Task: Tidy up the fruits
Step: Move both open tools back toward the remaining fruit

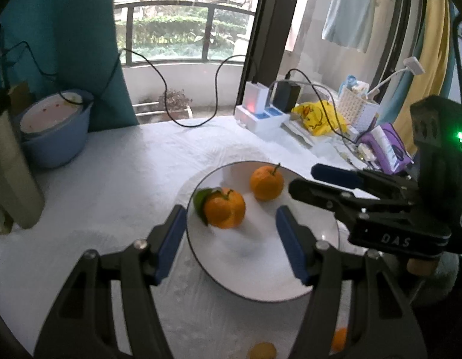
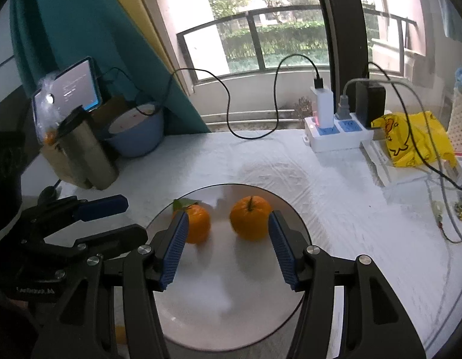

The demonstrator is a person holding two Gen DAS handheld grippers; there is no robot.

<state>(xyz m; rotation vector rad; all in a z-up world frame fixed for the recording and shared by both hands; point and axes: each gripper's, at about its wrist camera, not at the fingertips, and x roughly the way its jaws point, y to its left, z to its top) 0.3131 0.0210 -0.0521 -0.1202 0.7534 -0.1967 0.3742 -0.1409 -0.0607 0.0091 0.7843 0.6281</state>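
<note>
At far left of my left view sits a blue basin (image 1: 56,137), upper left. My left claw (image 1: 231,240) fills the bottom centre, pointing forward over the white plate (image 1: 260,281), its blue pads spread wide and holding nothing. Between them and just ahead lies the leafy orange (image 1: 225,209); right of it, toward the plate's far side, the second orange (image 1: 266,183). My right claw (image 1: 314,181) reaches in from the right edge, level, tips over the plate's rim.

In my right view that claw is spread and empty too, the second orange (image 2: 250,218) just beside its right pad (image 2: 283,251).
</note>
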